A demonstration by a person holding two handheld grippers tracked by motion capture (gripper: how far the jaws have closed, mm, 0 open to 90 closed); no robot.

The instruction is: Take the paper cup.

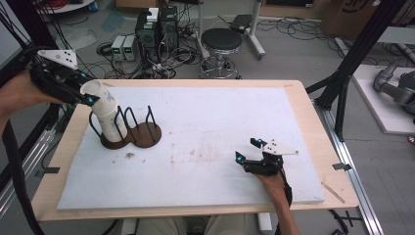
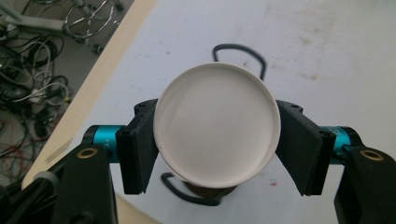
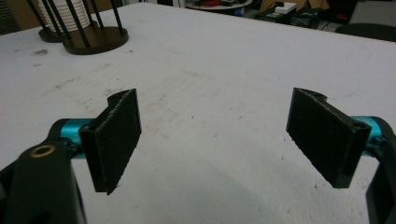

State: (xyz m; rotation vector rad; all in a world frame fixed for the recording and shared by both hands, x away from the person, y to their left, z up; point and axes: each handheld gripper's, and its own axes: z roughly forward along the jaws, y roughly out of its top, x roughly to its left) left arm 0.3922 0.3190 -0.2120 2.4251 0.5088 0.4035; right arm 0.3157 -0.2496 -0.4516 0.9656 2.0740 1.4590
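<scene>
A tall white paper cup (image 1: pixel 108 115) leans in the left slot of a black wire rack (image 1: pixel 139 128) with a brown double-round base, at the left of the white mat. My left gripper (image 1: pixel 90 96) is shut on the cup's upper end. In the left gripper view the cup's round end (image 2: pixel 217 126) faces the camera, and both black pads (image 2: pixel 140 149) press its sides. My right gripper (image 1: pixel 247 150) rests open on the mat at the front right, nothing between its jaws (image 3: pixel 219 135). From there the rack (image 3: pixel 95 39) and the white cup (image 3: pixel 70 14) show far off.
A white mat (image 1: pixel 220 112) covers most of the wooden table (image 1: pixel 313 127). A thin wooden stick (image 1: pixel 333 192) lies near the table's right front corner. Beyond the far edge stand a black stool (image 1: pixel 221 41), computer boxes (image 1: pixel 156 29) and tangled cables.
</scene>
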